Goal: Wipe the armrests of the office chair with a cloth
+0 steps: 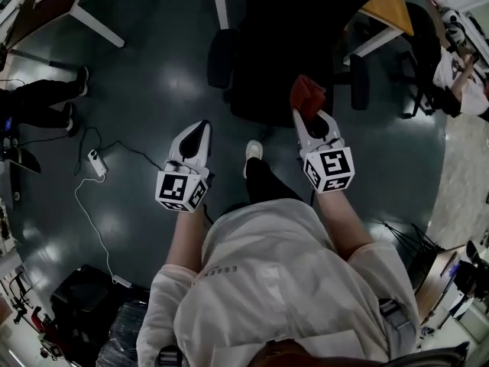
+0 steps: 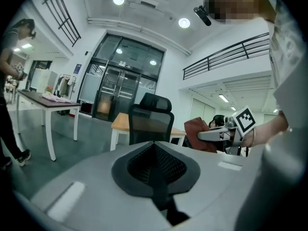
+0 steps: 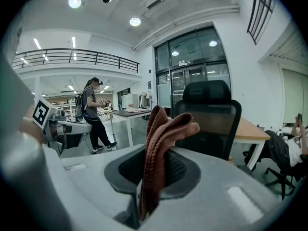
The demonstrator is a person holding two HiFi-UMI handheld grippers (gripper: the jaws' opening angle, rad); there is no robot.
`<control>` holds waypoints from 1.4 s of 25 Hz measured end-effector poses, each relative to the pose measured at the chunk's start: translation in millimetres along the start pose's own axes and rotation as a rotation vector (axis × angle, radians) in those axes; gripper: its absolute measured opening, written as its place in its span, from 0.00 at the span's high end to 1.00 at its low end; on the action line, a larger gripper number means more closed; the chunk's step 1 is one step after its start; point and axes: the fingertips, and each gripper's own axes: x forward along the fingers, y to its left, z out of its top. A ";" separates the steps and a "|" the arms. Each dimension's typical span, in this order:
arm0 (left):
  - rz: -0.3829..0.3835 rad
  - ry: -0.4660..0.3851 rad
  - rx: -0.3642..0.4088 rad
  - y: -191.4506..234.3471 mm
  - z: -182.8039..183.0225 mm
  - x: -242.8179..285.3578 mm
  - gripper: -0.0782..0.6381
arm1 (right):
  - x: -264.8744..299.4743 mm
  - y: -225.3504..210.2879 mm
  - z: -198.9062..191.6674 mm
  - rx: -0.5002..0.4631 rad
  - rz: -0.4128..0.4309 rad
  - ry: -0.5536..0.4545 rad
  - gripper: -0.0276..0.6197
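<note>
Tongs, left (image 1: 200, 126): jaws pressed together with nothing between them, held low in front of the person and pointing at the chair.
Tongs, right (image 1: 309, 115): clamped on the cloth, a little ahead of the left pair.
Cloth (image 1: 307, 94): reddish-brown knit, bunched. A fold stands above the jaw tips and the rest trails down through the closed gap. It hangs in the air just short of the seat, touching no part of the chair.
Office chair (image 1: 294, 44): black, with a mesh back and headrest, directly ahead.
Left-hand armrest (image 1: 221, 58): dark pad, untouched.
Right-hand armrest (image 1: 359, 81): dark pad, untouched, and the nearer one to the cloth.
Stage: this looks like the approach, with wiping not yet begun.
Risk, grip: only a narrow pinch holds the cloth, so dragging it along a pad could pull it free.
Risk, contact: if the fold does not lead, the hard jaw tips may scrape the pad.
Risk, chair: a sideways push could swivel or shift it, because the empty left tongs are not steadying it.
</note>
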 end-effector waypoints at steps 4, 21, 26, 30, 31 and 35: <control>0.009 0.032 0.003 34.5 -0.8 43.7 0.87 | 71.9 -18.1 5.2 -0.036 0.045 0.045 0.88; -0.083 0.319 -0.152 156.0 -121.1 143.0 0.87 | 319.6 -20.4 -45.6 -0.174 0.083 0.302 0.88; -0.124 0.367 -0.174 159.7 -153.0 155.8 0.87 | 366.0 -27.9 -61.4 -0.259 0.071 0.340 0.88; -0.136 0.388 -0.212 159.7 -167.7 155.9 0.87 | 391.0 -20.7 -69.9 -0.320 0.098 0.375 0.88; -0.138 0.394 -0.218 159.2 -171.2 154.7 0.87 | 394.3 -16.9 -72.3 -0.325 0.113 0.385 0.88; -0.131 0.412 -0.244 155.4 -183.1 149.1 0.87 | 396.9 -2.7 -77.7 -0.343 0.165 0.409 0.88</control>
